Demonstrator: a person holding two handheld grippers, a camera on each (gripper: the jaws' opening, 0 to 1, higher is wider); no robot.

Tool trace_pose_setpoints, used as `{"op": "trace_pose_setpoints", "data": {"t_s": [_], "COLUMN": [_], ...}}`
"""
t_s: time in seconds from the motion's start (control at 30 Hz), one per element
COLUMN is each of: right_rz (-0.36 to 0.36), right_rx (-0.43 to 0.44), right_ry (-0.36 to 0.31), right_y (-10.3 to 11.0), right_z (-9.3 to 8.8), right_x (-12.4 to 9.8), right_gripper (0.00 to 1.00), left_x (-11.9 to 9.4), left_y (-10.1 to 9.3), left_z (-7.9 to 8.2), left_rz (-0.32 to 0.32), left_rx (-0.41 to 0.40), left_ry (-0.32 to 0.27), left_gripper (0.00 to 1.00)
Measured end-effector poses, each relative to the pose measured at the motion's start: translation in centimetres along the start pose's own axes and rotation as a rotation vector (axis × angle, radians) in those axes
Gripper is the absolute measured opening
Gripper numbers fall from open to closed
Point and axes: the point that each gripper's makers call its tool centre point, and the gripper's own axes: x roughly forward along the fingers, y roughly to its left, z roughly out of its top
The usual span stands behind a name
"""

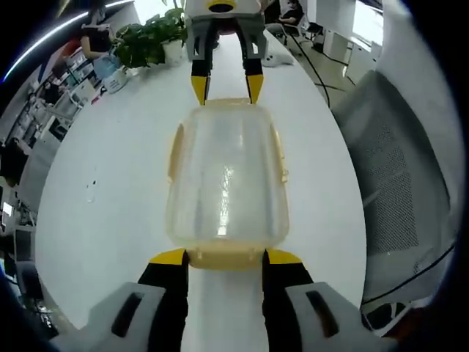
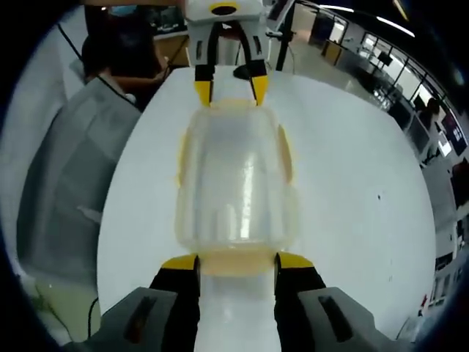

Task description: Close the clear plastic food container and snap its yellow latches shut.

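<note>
While the lid already sits down on the clear container (image 1: 226, 183), which lies on the white table (image 1: 102, 191) lengthwise btwn the two grippers, the latching looks only partly done. In left gripper view the left gripper (image 1: 224, 258) has its jaws apart, yellow tips either side of the near end latch (image 1: 224, 258), close to its corners; can't tell if they actually touch. The right gripper (image 1: 227, 86) comes in from the far end, jaws also apart, tips just at the far end latch (image 1: 229, 103). Right gripper view gives the mirror: right gripper (image 2: 236, 262) straddling its near end latch (image 2: 236, 262), left gripper (image 2: 229, 89) opposite. Neither is clamped on anything. Side latches (image 1: 279, 154) on the long edges look folded down against the walls on both sides, so prob. snapped, tho the clear plastic blurs the detail and I can't confirm they're fully seated. End latches: state unclear, they look flat-ish but the tips sit right at them, so I'd judge these are the step in hand. Left to do, as a guess: press both end latches home, then check the sides. A potted plant (image 1: 150, 37) stands well back on the table; a grey chair (image 1: 396, 169) is beside it.
</note>
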Motion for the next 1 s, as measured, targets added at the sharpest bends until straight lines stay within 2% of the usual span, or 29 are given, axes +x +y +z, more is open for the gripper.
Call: {"op": "trace_pose_setpoints", "data": {"t_s": [0.6, 1.0], "right_rz": [0.005, 0.007], "right_rx": [0.010, 0.009], "right_ry": [0.001, 0.006], "right_y": [-0.6, -0.9], "right_z": [-2.9, -4.2], "right_x": [-1.4, -2.0], "right_gripper": [0.38, 0.38], "left_x": [1.5, 2.1], "left_y": [0.6, 0.8], "left_z": [2.9, 4.2], "left_rz": [-0.011, -0.008], "left_rx": [-0.002, -0.004], "left_ry": [-0.011, -0.020], "left_gripper": [0.39, 0.39]}}
